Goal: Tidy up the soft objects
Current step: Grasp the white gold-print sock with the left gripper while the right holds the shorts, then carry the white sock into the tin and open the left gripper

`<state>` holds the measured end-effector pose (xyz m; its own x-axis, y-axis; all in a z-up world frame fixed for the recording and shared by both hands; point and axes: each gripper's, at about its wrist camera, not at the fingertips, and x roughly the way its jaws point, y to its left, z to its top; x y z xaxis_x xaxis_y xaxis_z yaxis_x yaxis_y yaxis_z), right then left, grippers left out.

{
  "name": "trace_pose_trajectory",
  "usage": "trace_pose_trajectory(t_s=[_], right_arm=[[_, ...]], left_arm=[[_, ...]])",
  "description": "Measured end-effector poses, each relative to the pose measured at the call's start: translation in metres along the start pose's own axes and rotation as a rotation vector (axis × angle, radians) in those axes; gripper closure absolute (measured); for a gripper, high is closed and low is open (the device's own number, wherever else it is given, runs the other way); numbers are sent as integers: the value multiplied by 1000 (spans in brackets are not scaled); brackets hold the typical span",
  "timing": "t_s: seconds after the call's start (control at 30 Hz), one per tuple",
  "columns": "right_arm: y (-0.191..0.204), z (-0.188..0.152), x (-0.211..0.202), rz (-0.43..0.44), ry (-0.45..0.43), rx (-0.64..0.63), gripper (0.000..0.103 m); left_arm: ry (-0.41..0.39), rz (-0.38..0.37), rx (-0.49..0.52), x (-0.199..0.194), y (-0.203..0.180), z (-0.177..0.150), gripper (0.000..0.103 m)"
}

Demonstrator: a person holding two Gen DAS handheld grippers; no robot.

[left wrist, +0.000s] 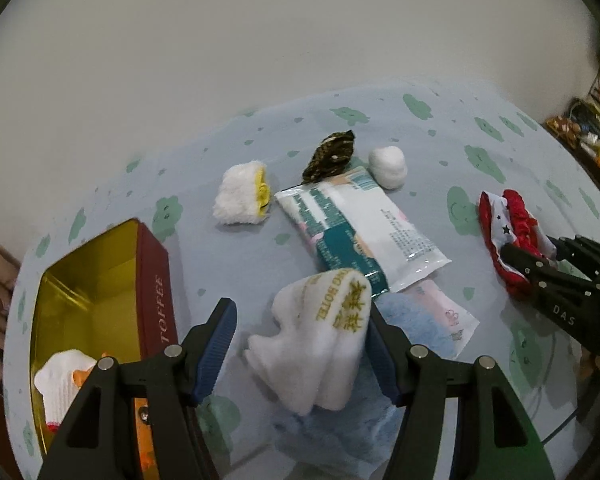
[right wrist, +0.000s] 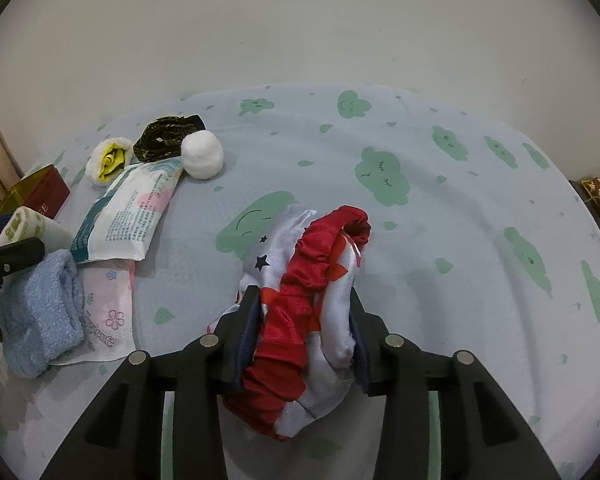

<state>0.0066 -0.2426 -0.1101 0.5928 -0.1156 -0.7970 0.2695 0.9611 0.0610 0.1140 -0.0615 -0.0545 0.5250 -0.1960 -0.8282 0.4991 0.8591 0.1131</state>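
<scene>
Gold "HOTEL" lettering on white towel between wide left jaws; red "TOFFEE" tin; right jaws around red-white cloth.

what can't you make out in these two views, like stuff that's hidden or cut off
- Toffee tin, left wrist view: its near end and the white item inside are hidden behind the left gripper.
- Blue towel, left wrist view: mostly covered by the white hotel towel.
- Red and white fabric, right wrist view: its lower part is hidden behind the right gripper, so pad contact is unclear.
- Pink packet, right wrist view: overlapped by the tissue pack and the towel.
</scene>
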Motion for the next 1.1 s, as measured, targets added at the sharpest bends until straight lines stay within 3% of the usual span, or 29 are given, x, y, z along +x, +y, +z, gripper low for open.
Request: trace_pose_trajectory(t_s=[0.17, 0.2, 0.23, 0.27, 0.77, 1.1], right_arm=[[0, 0, 1, 0, 1, -2, 62], [0, 0, 1, 0, 1, -2, 62], [0, 0, 1, 0, 1, -2, 62], [0, 0, 1, 0, 1, -1, 62], [-1, 0, 1, 5, 2, 3, 62], [0, -1, 1, 5, 1, 3, 62]], left_arm=[[-19, -71, -106, -2, 19, 1, 42], [-20, -84, -121, -1, 21, 1, 49], [-13, -97, -131, 0, 23, 2, 76], [4, -104, -142, 3, 25, 3, 85], [-71, -101, -208, -32, 45, 21, 86], [-111, -13, -229, -55, 78, 24, 86]])
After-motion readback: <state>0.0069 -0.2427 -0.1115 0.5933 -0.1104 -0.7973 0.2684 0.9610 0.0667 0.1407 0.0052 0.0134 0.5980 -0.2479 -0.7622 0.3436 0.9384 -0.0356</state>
